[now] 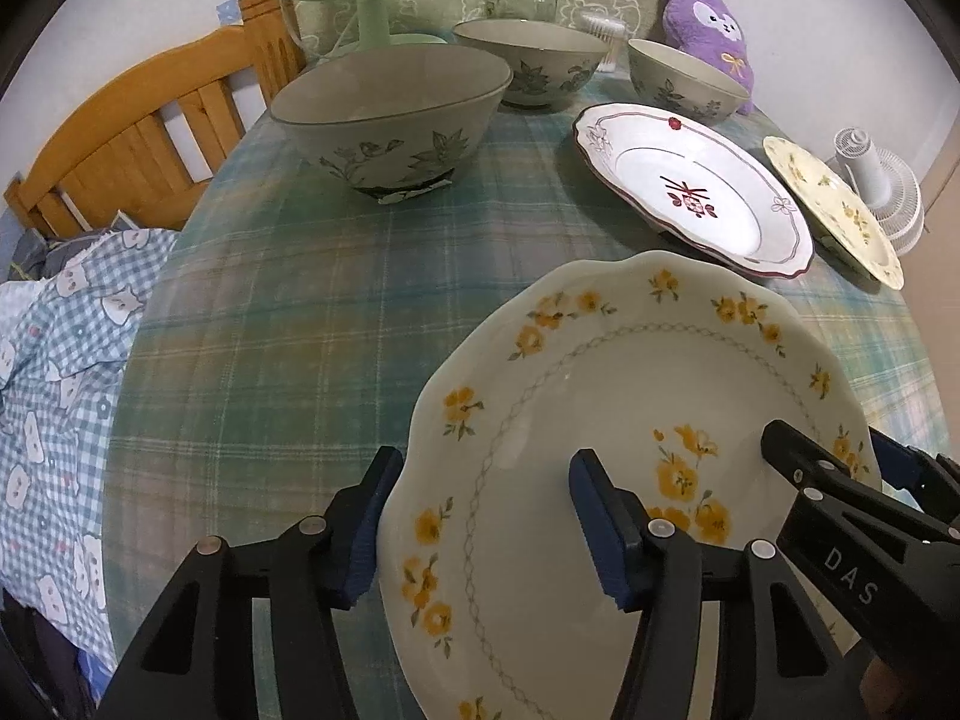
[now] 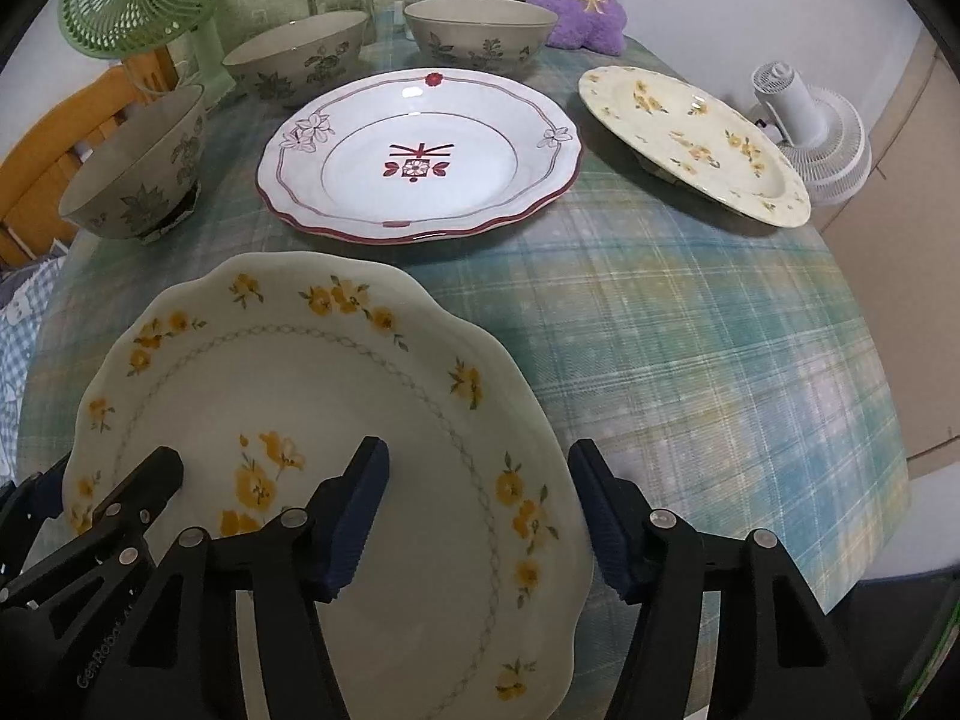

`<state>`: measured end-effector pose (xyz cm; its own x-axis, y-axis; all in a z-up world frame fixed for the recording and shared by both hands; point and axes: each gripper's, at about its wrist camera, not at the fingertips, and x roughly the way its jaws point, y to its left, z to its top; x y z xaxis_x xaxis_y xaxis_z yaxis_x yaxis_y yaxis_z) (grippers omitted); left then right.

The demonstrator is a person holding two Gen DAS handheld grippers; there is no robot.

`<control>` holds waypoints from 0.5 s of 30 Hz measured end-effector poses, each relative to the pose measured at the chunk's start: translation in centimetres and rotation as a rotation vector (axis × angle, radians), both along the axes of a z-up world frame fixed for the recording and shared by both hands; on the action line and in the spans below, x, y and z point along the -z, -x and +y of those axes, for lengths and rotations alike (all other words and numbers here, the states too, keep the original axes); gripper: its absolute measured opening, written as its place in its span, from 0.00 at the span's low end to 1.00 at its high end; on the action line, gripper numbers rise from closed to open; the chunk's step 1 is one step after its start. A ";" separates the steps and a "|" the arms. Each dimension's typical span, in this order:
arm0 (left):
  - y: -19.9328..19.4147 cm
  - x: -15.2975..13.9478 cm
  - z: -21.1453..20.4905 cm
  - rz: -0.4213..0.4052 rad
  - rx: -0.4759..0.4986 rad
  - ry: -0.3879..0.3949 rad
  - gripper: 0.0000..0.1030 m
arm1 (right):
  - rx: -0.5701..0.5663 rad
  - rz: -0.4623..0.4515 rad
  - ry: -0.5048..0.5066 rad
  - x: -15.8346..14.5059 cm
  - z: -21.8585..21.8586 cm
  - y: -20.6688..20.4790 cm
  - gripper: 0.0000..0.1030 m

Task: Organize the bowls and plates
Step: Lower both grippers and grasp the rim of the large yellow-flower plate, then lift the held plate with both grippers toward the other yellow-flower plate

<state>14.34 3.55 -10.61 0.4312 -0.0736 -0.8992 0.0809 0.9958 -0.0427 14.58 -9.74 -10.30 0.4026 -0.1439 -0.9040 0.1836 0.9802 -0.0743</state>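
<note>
From the left wrist view, the left gripper (image 1: 480, 528) stands with its jaws wide and straddling the left rim of the yellow-flowered plate (image 1: 600, 396), one finger outside the rim over the plaid cloth of the counter (image 1: 270, 300), the other above the plate's well; whether either pad touches the china cannot be told. The right gripper (image 1: 840, 480) comes in at the plate's right rim, one finger over the well and one beyond the edge. Farther back stand the large bowl (image 1: 390, 114) toward the counter's left edge, a second bowl (image 1: 531, 63) and a third bowl (image 1: 684, 81) along the far edge, with the red-rimmed plate (image 1: 690, 180) and a small yellow plate (image 1: 840, 210) toward the right edge. From the right wrist view, the right gripper (image 2: 480, 522) is likewise wide open, its left finger over the plate's well and its right finger outside the rim above the cloth, while the plate (image 2: 300, 390) lies near the counter's near edge, apparently flat. The step in hand appears to be a two-sided pickup of this plate, grasp not yet made. The next move calls for both grippers to close on opposite rims together, lift evenly, and carry the plate toward the red-rimmed plate (image 2: 420, 156), probably for stacking.
</note>
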 end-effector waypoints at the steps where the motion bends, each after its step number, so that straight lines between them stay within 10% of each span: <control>1: -0.1 0.0 -0.1 0.004 -0.001 -0.004 0.58 | 0.001 0.001 -0.002 0.0 -0.1 0.0 0.64; 15: -0.1 -0.5 -1.4 0.011 0.021 -0.041 0.62 | 0.030 0.030 -0.018 -0.4 -0.6 0.2 0.64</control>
